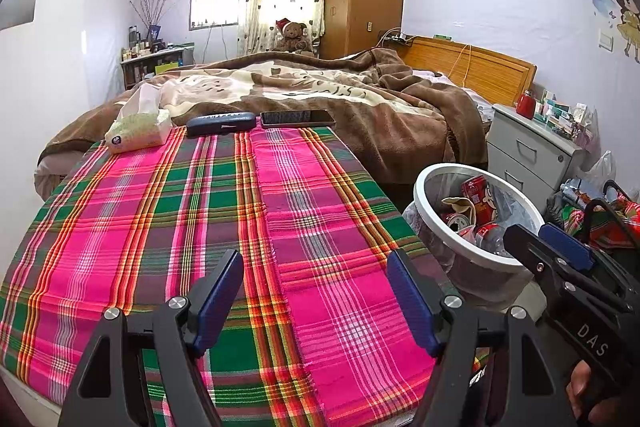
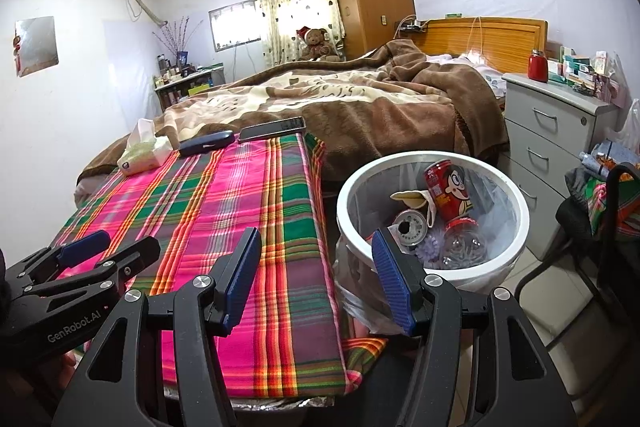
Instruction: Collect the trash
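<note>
- Waste bin [image 2: 434,269]: white round bin with a clear plastic liner, standing on the floor just beside the right edge of the plaid-covered table [image 2: 248,211], between the table and the grey drawer unit [image 2: 552,147].
- Bin contents: an upright red drink can [image 2: 446,189] with a cartoon face, a second can [image 2: 408,227] lying with its opened top toward the camera, a clear plastic bottle [image 2: 464,243] with a red label, a crumpled beige wrapper [image 2: 416,199], and a small lilac item that cannot be identified.
- Task status, judged: the collection appears largely or fully done. All visible trash is inside the bin; none shows on the table.
- Items left on the table: a tissue pack [image 1: 138,133], a dark glasses case [image 1: 220,123] and a phone [image 1: 298,117], lined up at the far edge against the brown blanket [image 1: 340,95]. These look like belongings, not trash.
- Left gripper [image 1: 316,301]: jaws spread apart, nothing between the blue pads, poised above the bare plaid cloth.
- Right gripper [image 2: 316,281]: jaws likewise released and empty, poised over the table's right edge, near the bin rim.
- Remaining work, judged: none evident on the table. The cluttered top of the drawer unit and the bags [image 2: 612,195] beside a chair on the right may hold more waste; this cannot be determined.
</note>
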